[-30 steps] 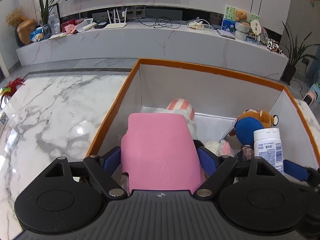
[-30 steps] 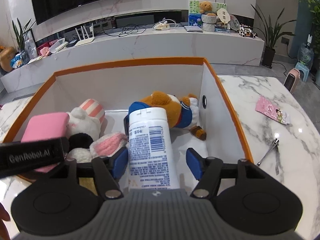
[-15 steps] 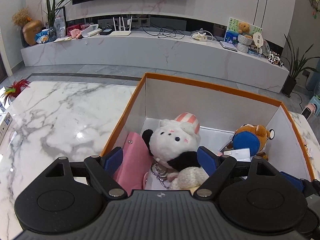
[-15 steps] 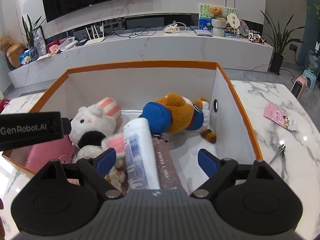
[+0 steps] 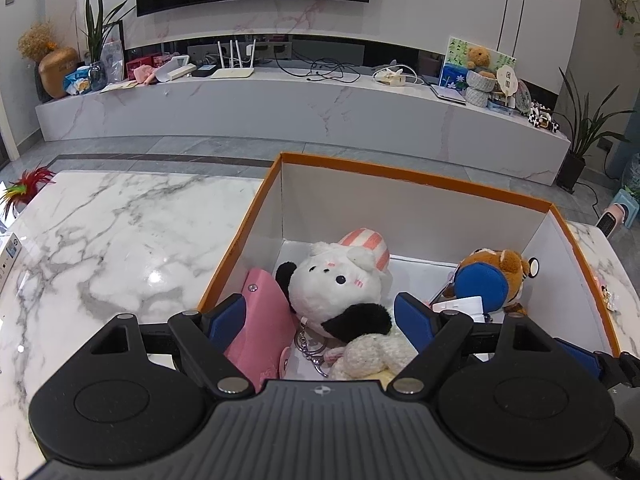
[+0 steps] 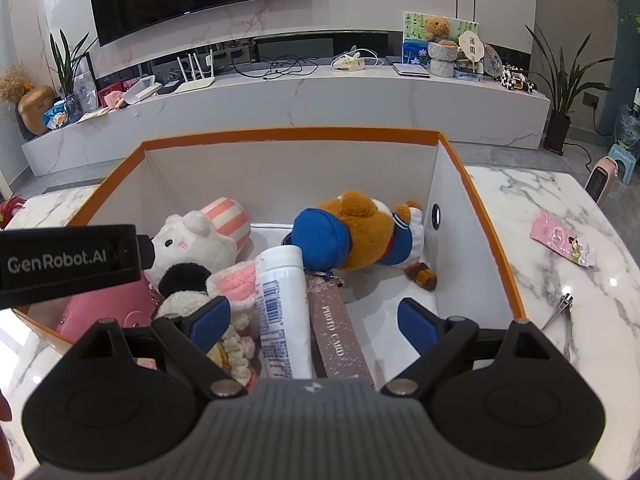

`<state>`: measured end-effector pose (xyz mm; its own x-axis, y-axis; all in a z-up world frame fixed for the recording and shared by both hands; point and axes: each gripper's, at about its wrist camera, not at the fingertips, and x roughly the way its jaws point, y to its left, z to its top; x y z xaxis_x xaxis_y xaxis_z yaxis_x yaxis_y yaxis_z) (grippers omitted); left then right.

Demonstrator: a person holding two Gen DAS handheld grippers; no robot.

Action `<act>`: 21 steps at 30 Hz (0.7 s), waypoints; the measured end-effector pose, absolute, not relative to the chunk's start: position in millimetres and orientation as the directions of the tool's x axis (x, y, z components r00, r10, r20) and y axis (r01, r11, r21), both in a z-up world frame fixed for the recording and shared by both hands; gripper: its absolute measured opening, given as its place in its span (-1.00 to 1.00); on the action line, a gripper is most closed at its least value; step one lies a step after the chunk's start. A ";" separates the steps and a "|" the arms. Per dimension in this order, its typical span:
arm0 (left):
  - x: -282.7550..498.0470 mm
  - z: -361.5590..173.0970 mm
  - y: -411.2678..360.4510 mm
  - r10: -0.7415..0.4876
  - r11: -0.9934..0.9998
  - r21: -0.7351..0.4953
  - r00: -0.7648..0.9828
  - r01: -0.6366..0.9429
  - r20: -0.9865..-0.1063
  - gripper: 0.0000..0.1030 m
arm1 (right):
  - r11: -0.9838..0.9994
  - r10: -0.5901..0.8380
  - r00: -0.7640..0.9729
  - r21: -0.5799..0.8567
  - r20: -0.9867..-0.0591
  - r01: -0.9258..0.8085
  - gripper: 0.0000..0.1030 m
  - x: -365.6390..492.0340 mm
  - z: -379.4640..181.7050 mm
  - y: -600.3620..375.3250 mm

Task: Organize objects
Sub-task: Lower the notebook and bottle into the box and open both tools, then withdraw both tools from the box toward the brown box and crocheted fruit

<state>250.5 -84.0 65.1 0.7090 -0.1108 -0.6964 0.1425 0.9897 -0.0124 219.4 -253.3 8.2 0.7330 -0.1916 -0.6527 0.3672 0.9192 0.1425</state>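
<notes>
An orange-rimmed white box [image 5: 400, 168] [image 6: 288, 134] stands on the marble table. My left gripper [image 5: 320, 312] hangs open over its near left part, nothing pressed between its pads. Below it a pink pouch [image 5: 264, 320] leans on the left wall, beside a white plush [image 5: 336, 280]. My right gripper [image 6: 314, 316] is open above a white bottle [image 6: 280, 304], which lies flat on the box floor next to a brown photo-card box [image 6: 336, 332]. A bear plush [image 6: 360, 232] in blue lies at the back right.
On the marble to the right of the box lie a nail clipper [image 6: 560, 308] and a pink packet [image 6: 560, 238]. Bare marble table [image 5: 120, 240] spreads left of the box, with a red feather toy [image 5: 24, 188] at its far edge. A long TV bench stands behind.
The left gripper let go of the pink pouch, which dropped against the box's left wall. The right jaws opened and the white bottle fell flat into the box. Both grippers drew back slightly.
</notes>
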 end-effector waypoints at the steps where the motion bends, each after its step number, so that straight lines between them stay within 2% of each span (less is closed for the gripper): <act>1: 249.6 66.2 -84.1 -0.113 0.989 -0.013 0.712 0.144 -0.693 0.87 | 0.920 -0.191 0.735 0.141 -0.651 0.365 0.79 219.2 9.1 -253.0; 21: 233.0 79.4 -87.3 -0.118 0.985 0.017 0.735 0.173 -0.667 0.87 | 0.932 -0.197 0.758 0.121 -0.622 0.342 0.88 205.1 25.2 -243.3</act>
<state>233.0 -87.3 79.4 0.7353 -0.1177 -0.6674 0.1734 0.9847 0.0174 205.1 -243.3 25.2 0.7581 -0.1971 -0.6216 0.3416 0.9320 0.1211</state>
